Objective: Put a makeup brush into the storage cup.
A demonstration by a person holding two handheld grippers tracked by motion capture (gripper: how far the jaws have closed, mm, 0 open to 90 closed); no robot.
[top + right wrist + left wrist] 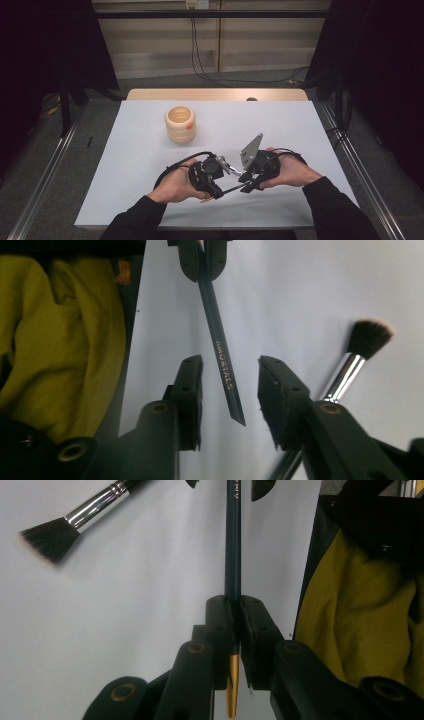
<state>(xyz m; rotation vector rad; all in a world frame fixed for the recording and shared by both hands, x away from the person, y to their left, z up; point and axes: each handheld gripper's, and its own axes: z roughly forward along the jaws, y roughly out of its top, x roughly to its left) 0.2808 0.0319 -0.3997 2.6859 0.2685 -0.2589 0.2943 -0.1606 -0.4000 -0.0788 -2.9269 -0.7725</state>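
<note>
My left gripper [234, 605] is shut on a dark teal pencil [232, 545] with a gold end, gripping it near that end. In the high view the left gripper [216, 191] holds the pencil [234, 188] low over the table's front middle. The pencil's pointed end [222, 365] reaches between the open jaws of my right gripper [230, 371], touching neither pad. The right gripper [250, 182] faces the left one. A black-bristled makeup brush [55, 537] with a silver ferrule lies on the white table beside them, seen also as the brush [367, 340] and the brush [226, 163].
A round wooden cup [180, 123] with an orange mark stands farther back, left of centre on the white table [280, 120]. The person's yellow garment [360, 615] hangs at the near edge. Metal rails run along both sides of the table.
</note>
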